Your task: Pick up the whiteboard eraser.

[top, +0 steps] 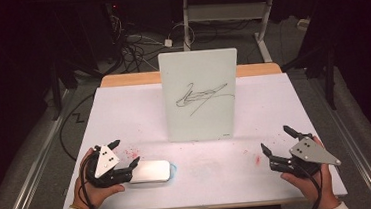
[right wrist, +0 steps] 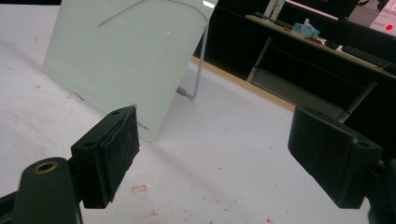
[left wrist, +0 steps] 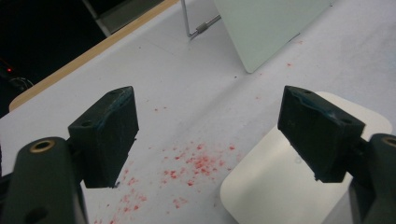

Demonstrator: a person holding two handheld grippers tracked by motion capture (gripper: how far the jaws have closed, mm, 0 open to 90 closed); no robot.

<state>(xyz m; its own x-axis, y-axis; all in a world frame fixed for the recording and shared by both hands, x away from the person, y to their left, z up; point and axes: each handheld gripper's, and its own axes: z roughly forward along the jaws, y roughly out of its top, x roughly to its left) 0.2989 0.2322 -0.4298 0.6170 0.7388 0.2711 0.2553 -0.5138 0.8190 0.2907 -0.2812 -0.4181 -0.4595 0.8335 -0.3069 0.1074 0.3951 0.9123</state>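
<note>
1. High view: the left claw (top: 126,152) sits at the lower left of the frame, jaws spread wide and holding nothing, with its lower jaw tip touching or just beside the left end of a white eraser (top: 151,171).
2. The eraser lies flat on the white counter (top: 214,177), left of centre near the bottom edge of the counter.
3. A whiteboard (top: 200,96) stands upright in the middle of the frame, bearing a black scribble (top: 203,97).
4. The right claw (top: 276,140) is at the lower right, jaws wide apart and empty, well apart from the eraser.
5. Left gripper view: the eraser (left wrist: 280,186) lies at the lower right under the right-hand jaw, and red specks (left wrist: 196,163) dot the counter between the jaws.
6. Right gripper view: the whiteboard (right wrist: 126,60) fills the upper left, propped on a wire stand (right wrist: 198,70).
</note>
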